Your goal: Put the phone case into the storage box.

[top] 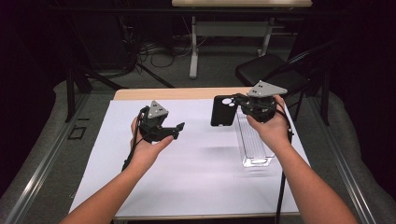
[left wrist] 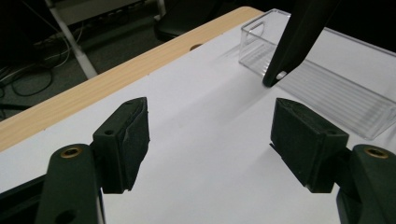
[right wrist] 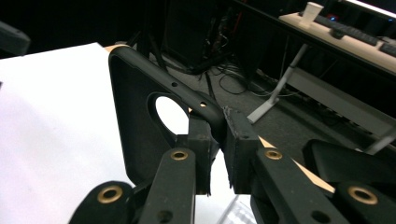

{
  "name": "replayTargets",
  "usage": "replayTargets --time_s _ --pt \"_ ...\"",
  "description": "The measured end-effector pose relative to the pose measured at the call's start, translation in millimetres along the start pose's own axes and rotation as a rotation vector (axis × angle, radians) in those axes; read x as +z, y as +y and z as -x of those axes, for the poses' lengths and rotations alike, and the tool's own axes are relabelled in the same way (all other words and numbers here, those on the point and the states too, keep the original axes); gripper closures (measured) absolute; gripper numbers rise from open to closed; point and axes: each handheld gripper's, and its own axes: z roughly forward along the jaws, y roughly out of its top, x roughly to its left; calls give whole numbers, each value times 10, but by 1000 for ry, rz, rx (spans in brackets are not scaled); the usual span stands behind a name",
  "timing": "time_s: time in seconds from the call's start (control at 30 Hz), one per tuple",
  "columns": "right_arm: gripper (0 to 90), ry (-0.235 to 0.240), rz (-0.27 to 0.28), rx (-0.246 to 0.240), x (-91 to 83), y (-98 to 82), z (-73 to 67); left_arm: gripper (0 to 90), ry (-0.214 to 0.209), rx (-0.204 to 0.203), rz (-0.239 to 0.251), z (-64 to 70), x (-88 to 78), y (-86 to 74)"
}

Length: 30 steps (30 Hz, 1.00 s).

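Right gripper [top: 241,103] clamped on the edge of a black phone case [top: 223,110], near the round camera cutout, holding it in the air above the table [top: 196,186]. Case hangs upright, long axis vertical, cutout end up, to the left of the gripper. Clear plastic tray [top: 254,147] lies on the white table cover just below and right of the case, long axis running away from the person. Left gripper [top: 173,129] jaws wide apart, empty, well left of the case, pointing toward it.
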Motion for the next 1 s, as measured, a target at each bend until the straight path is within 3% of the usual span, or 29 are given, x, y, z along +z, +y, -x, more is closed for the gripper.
replayTargets --time_s 0.43,0.73,1.0 --pt "822 -59 9 15 -179 -15 242 267 -9 -43 -7 -117 -90 -36" --pt "822 -93 11 18 -272 -46 381 239 -45 -71 5 -163 -123 -64" --pt "822 -119 5 17 -293 -87 478 206 -71 -73 -8 -181 -126 -108"
